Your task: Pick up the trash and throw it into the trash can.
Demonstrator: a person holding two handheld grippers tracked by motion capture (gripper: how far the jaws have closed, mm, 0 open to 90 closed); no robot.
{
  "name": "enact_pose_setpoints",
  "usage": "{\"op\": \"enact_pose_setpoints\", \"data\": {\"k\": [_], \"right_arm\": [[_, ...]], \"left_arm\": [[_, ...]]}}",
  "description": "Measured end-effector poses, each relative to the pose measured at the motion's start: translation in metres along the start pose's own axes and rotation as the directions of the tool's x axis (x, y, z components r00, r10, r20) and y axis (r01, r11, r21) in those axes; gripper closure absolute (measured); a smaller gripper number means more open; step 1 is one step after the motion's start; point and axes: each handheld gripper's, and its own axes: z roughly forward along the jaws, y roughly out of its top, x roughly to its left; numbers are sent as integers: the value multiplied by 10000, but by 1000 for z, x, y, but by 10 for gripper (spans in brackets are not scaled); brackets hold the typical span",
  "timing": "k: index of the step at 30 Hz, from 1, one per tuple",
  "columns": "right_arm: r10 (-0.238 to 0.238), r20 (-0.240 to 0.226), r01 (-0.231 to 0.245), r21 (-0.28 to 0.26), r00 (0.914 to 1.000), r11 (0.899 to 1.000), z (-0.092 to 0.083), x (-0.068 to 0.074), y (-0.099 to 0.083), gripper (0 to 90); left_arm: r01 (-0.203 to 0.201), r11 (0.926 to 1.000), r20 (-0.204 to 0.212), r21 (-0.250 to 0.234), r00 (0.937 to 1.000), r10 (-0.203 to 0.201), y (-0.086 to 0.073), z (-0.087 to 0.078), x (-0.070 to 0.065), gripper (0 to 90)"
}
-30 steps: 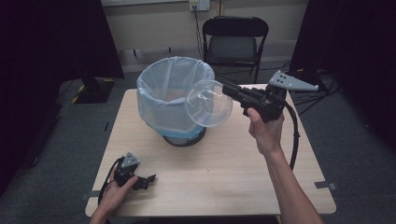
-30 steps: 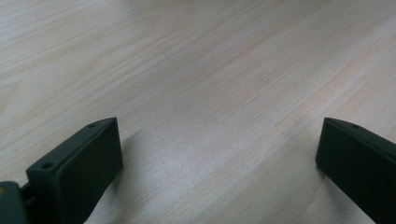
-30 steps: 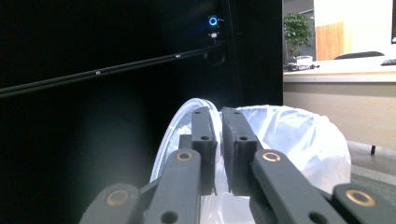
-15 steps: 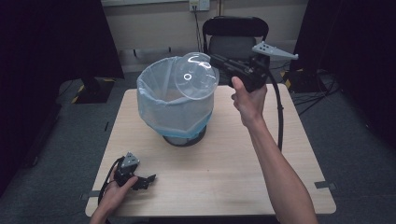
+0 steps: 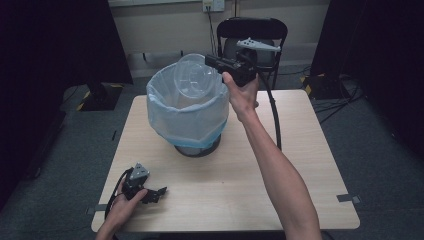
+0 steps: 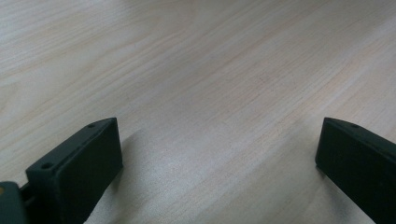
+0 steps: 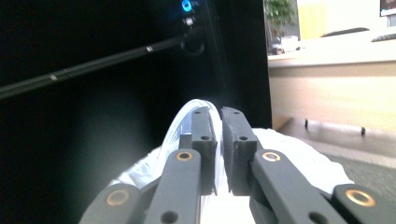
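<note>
Right hand-held gripper (image 5: pixel 212 62) clenched on clear bowl (image 5: pixel 192 76) rim, held over bin (image 5: pixel 186 111) at 12 o'clock. Next, I'd judge: release to drop it in. Left hand-held gripper (image 5: pixel 159 192) released, idle on surface (image 5: pixel 280 165).

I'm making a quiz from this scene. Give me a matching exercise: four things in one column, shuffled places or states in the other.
Things:
1. clear bowl
2. right gripper
3. left gripper
4. lined bin

States:
A. open, low over the table
B. held above the bin's mouth
C. stands on the table
D. shut on the bowl's rim

Pairs: 1-B, 2-D, 3-A, 4-C
</note>
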Motion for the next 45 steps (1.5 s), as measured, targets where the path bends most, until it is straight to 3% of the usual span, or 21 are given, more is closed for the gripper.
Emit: {"op": "enact_pose_setpoints", "data": {"k": [8,13,18,19,20,21,28,30,36,38,45], "right_arm": [[50,333,-75,746,9994,9972,20,-8,-13,839],[54,288,-87,1169,9996,9931,27,-11,-19,809],[49,432,-110,1419,9991,9898,29,-13,-21,587],[49,432,-110,1419,9991,9898,29,-13,-21,587],[-29,617,-60,1427,9981,9897,28,-12,-21,495],[-29,617,-60,1427,9981,9897,28,-12,-21,495],[-290,1063,72,2007,9939,9796,21,-13,-20,211],[-312,1172,78,1948,9926,9808,17,-13,-21,180],[-547,1490,256,1908,9873,9813,5,-12,-17,151],[-398,1458,108,1948,9885,9808,0,-13,-17,151],[-622,1570,322,1864,9856,9819,-25,-5,-13,167]], "left_arm": [[50,10000,15,-9,10000,-50,0,0,0,0],[36,10000,5,-1,10000,-36,0,0,0,0],[18,10000,21,-14,10000,-18,0,0,0,0],[18,10000,21,-14,10000,-18,0,0,0,0],[-21,10000,15,2,10000,21,0,0,0,0],[-14,10000,15,-2,10000,14,0,0,0,0],[-54,10000,11,23,10000,54,0,0,0,0],[-78,10000,-8,28,10000,78,0,0,1,0],[-55,10000,9,24,10000,55,0,0,0,0],[-55,10000,9,23,10000,55,0,0,0,0],[-50,10000,2,27,10000,50,0,0,0,0]]}}
